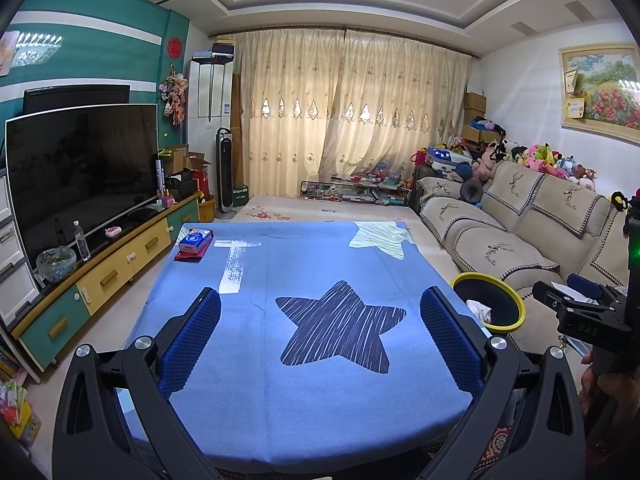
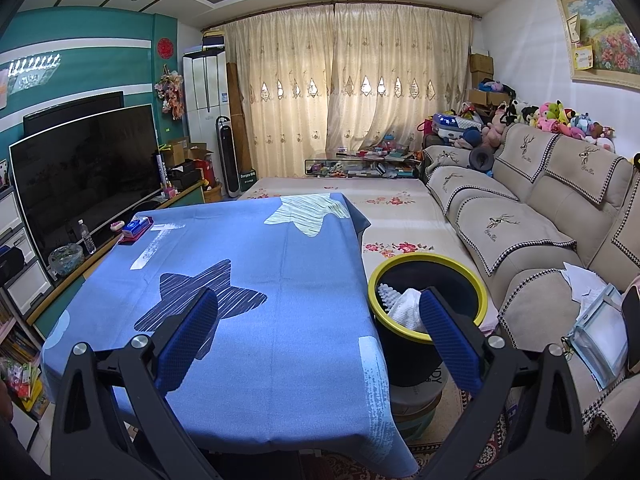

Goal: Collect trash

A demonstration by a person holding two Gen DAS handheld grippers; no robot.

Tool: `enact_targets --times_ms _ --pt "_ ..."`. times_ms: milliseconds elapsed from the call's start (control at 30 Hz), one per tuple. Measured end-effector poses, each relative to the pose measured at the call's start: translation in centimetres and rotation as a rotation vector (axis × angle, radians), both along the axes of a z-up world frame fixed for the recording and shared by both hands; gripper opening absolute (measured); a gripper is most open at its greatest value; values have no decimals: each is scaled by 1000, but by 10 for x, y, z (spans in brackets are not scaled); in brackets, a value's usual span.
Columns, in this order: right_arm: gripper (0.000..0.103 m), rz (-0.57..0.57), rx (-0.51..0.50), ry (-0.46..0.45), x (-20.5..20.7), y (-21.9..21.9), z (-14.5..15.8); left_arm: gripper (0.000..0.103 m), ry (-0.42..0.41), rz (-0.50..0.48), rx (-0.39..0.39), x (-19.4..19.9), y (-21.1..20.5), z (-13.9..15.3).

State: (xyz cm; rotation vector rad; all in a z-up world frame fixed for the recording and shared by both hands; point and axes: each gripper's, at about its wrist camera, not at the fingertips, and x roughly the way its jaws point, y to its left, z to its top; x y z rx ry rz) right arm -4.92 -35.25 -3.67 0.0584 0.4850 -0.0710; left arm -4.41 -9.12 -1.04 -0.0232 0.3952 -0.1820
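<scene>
Crumpled white tissue [image 2: 404, 307] lies inside yellow-rimmed bin [image 2: 430, 261].

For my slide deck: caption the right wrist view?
Open right tool above blue tablecloth, beside tissue-filled bin.

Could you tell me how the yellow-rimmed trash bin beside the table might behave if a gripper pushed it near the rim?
The trash bin looks tall, and seems perched on a stack of round containers, so a push near the rim would probably tip it. It appears to hold only white crumpled tissue, so it is likely light and would slide or topple easily.
</scene>
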Motion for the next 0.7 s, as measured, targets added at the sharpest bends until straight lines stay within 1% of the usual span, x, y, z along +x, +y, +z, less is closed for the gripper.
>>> enact_targets --times_ms 700 --pt "96 10 5 9 4 3 -5 98 18 -35 -13 9 4 -2"
